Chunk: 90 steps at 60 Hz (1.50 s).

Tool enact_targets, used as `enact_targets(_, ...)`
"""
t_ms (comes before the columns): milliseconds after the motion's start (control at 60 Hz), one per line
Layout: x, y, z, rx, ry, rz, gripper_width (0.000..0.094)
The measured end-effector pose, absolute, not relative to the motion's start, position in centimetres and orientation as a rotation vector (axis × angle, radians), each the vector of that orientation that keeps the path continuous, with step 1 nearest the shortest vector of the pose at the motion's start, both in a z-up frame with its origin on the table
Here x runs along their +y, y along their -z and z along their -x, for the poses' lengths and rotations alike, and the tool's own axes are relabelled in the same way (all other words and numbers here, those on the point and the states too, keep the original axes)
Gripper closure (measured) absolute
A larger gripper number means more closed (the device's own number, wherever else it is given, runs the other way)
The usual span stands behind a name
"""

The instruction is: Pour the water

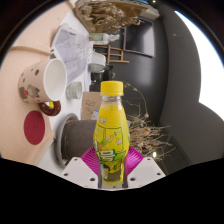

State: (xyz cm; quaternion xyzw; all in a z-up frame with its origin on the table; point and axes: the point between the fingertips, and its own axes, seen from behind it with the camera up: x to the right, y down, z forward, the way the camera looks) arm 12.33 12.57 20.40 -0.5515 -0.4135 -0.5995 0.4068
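A yellow bottle [111,128] with a yellow cap and a green-and-yellow label stands upright between my gripper's [112,165] two pink pads [91,161]. Both pads press on the bottle's lower sides, so the fingers are shut on it. A white mug [42,82] with a floral pattern lies beyond the fingers to the left, its opening facing the bottle. Whether the bottle rests on the table or is lifted cannot be told.
A dark grey cup [72,135] stands just left of the bottle. A red coaster [35,127] lies further left. Dry twigs [152,135] spread to the right on the dark table. A small bottle [96,72], papers [70,48] and a basket of dried plants [105,12] stand beyond.
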Motion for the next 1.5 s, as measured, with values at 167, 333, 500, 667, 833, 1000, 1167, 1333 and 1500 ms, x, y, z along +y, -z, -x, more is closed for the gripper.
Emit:
enact_targets(167,14.2,-17.6,-10.6,-1.295,1.668,1.248,0.0652)
enact_targets(333,14.4,-16.8,-10.8,-1.356,1.709,1.247,0.0652)
enact_targets(500,13.9,-18.0,-10.9,-1.224,1.607,1.359,0.0652)
enact_targets(667,13.5,-20.6,-10.9,-0.787,1.231,1.617,0.0651)
enact_targets(833,13.4,-20.6,-10.0,-0.297,0.685,1.805,0.0649)
enact_targets(1000,13.9,-17.0,-9.7,0.034,0.248,1.877,0.0649)
enact_targets(1167,15.1,-12.8,-9.3,0.107,0.076,1.889,0.0645)
enact_targets(1333,15.2,-9.6,-8.5,0.108,0.015,1.917,0.0645)
enact_targets(1500,14.8,-7.0,-8.2,0.123,-0.024,1.936,0.0618)
